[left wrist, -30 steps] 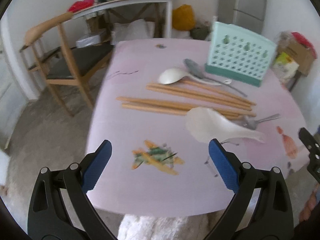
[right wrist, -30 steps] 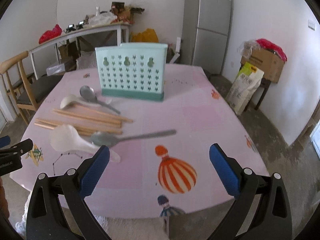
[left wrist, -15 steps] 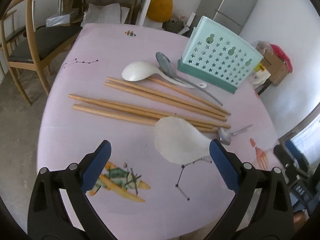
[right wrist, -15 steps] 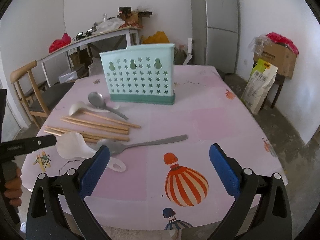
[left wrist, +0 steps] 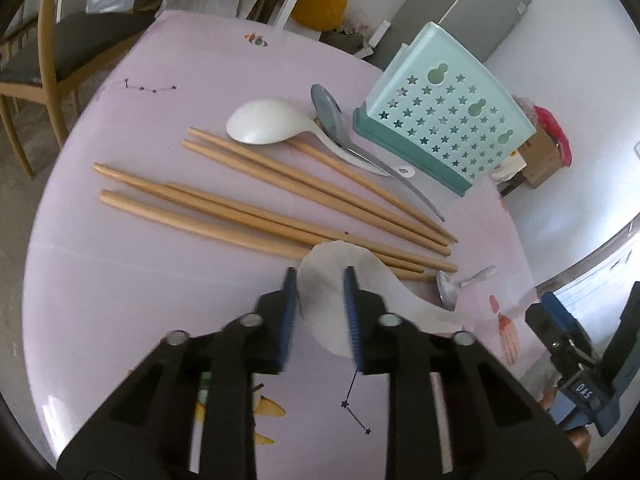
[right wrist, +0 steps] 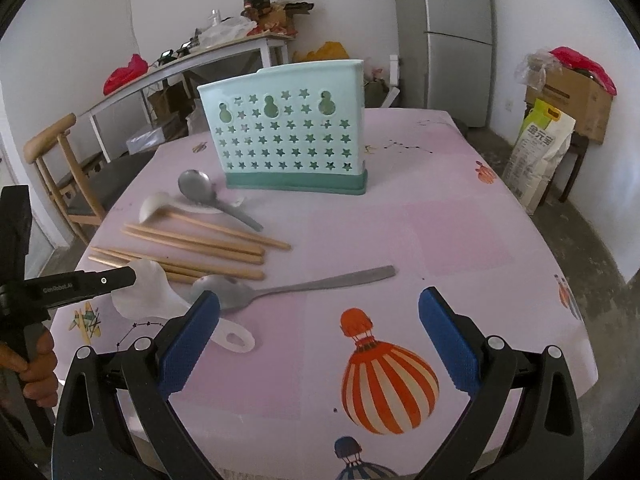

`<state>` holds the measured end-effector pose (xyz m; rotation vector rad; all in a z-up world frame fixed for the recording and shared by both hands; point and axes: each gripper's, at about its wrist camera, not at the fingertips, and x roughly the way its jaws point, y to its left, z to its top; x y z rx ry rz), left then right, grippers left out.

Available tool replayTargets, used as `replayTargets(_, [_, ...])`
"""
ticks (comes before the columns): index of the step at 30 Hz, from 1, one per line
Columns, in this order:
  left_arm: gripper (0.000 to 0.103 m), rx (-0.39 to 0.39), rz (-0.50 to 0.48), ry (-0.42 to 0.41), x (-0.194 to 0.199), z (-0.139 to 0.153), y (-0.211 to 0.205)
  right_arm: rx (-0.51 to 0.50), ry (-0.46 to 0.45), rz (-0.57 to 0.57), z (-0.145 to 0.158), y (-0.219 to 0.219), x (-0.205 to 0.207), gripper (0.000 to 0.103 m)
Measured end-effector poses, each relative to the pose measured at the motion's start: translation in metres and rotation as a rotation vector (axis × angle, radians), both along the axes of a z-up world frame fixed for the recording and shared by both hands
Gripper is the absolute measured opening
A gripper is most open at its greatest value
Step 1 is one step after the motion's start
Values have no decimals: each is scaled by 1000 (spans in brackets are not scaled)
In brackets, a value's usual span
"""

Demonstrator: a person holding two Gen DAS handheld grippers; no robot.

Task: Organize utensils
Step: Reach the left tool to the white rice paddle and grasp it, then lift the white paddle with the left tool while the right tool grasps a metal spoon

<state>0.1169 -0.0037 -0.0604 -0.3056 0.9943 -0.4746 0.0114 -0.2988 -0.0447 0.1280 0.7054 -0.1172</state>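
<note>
A mint-green utensil holder stands upright at the back of the pink table. Several wooden chopsticks, two white plastic spoons and two metal spoons lie before it. My left gripper has its fingers closed around the bowl of the near white spoon, which rests on the table. My right gripper is open and empty above the near edge, beside a metal spoon.
The far white spoon and a second metal spoon lie by the holder. A wooden chair stands left of the table. A fridge, boxes and a cluttered side table stand behind.
My left gripper has moved forward and down to the near white spoon and closed its fingers from wide open onto the bowl. My right gripper has stayed open, shifting slightly.
</note>
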Motion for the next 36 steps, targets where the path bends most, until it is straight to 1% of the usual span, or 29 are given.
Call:
replayTargets(2, [10, -20, 0, 5, 1, -2, 2, -14, 5, 16, 1, 4, 4, 97])
replayTargets(5, [8, -55, -4, 8, -1, -3, 7, -48, 7, 43, 4, 10, 10, 97])
replayTargets(9, [7, -62, -3, 12, -5, -1, 20, -103, -6, 82, 12, 12, 13, 97])
replayTargets(11, [7, -56, 10, 13, -8, 1, 32, -120, -5, 124, 15, 12, 15, 96])
replayTargets(15, [7, -66, 49, 44, -12, -4, 62, -134, 54, 285, 10, 22, 24, 86])
replayTargets(16, [7, -80, 59, 55, -12, -5, 69, -154, 77, 336, 6, 27, 27, 82])
replayTargets(17, [6, -95, 71, 62, -11, -6, 76, -181, 89, 360, 2, 33, 30, 80])
replayTargets(19, [6, -104, 92, 64, -11, -7, 85, -248, 120, 414, -6, 47, 36, 72])
replayTargets(22, [6, -103, 109, 55, -11, -7, 91, -283, 142, 475, -13, 65, 37, 66])
replayTargets(23, [6, -103, 112, 53, -11, -6, 93, -303, 144, 486, -15, 70, 36, 65])
replayTargets(26, [6, -100, 114, 46, -10, -7, 98, -417, 141, 515, -26, 91, 34, 57])
replayTargets(28, [6, -94, 115, 41, -10, -6, 99, -482, 126, 528, -31, 104, 31, 50])
replayTargets(29, [6, -91, 116, 38, -10, -6, 100, -503, 120, 531, -33, 106, 30, 50])
replayTargets(34, [6, -100, 128, 35, -9, -6, 106, -604, 103, 534, -39, 124, 31, 35])
replayTargets(36, [6, -106, 133, 35, -9, -7, 107, -627, 103, 527, -41, 126, 33, 31])
